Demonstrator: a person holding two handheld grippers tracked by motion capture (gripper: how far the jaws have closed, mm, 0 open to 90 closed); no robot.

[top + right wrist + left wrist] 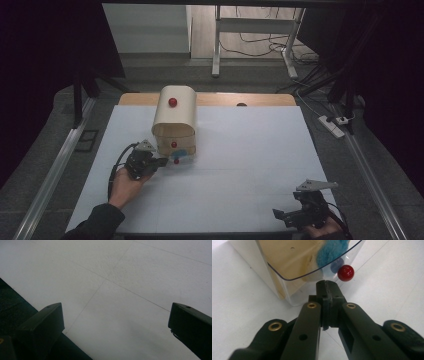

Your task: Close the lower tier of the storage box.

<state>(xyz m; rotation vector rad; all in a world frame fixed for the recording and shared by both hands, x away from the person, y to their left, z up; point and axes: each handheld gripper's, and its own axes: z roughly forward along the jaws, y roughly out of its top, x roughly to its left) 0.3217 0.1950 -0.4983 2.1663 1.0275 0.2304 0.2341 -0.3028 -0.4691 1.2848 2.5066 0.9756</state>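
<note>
A cream box with a rounded top [174, 120] stands on the white table mat [240, 165], with a red knob [172, 102] on its top. Its clear front flap [287, 272] carries another red knob [346, 272], and something blue and fuzzy [329, 252] lies inside behind it. My left gripper [162, 162] is shut, its tips [328, 287] right at the flap's lower edge beside that knob. Whether the edge is pinched I cannot tell. My right gripper [280, 215] rests near the front right corner, open [116, 322] over bare mat with nothing between the jaws.
The mat's front edge [37, 302] runs just by the right gripper's jaw, with dark floor beyond. Metal rails [55, 170] flank the table. A power strip [332, 125] and cables lie on the floor at the right.
</note>
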